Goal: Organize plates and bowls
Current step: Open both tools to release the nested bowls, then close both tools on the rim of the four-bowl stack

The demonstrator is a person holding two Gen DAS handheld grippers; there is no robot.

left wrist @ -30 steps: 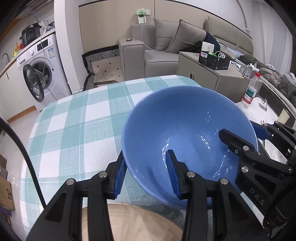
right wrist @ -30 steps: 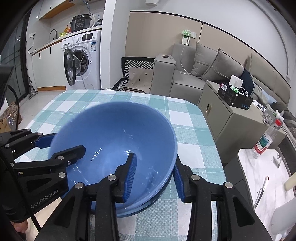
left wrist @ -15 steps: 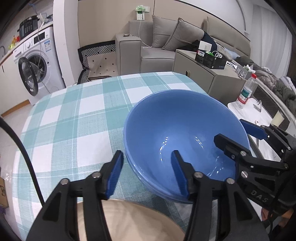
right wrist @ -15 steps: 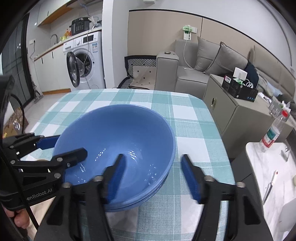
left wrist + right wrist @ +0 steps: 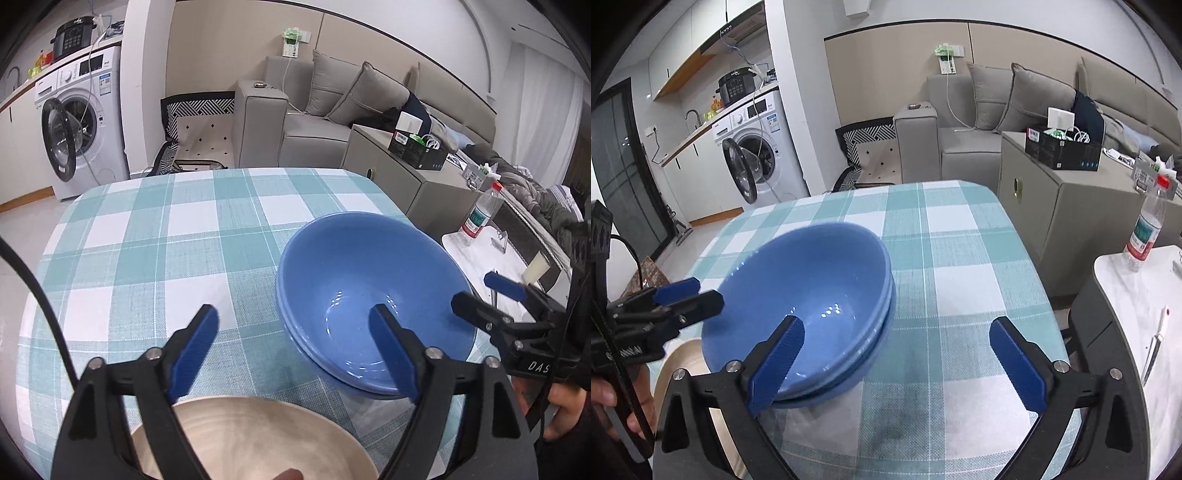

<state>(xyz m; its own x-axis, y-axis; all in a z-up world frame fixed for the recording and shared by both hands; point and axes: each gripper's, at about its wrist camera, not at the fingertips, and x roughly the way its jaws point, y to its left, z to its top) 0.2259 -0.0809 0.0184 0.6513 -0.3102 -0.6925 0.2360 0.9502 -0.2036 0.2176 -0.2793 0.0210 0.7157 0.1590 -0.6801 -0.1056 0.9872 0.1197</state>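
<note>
We count two blue bowls [image 5: 373, 291] nested rim-up near the right edge of the checked tablecloth [image 5: 155, 236] — round, so no long axis. One beige plate [image 5: 251, 439] sits just beside them, cut off by the frame. Our left gripper [image 5: 295, 350] and right gripper [image 5: 897, 365] both gape wide, holding nothing.

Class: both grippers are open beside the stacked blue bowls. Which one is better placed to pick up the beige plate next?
Probably the left gripper: the beige plate lies directly beneath it, while the right gripper sits past the blue bowls.
</note>
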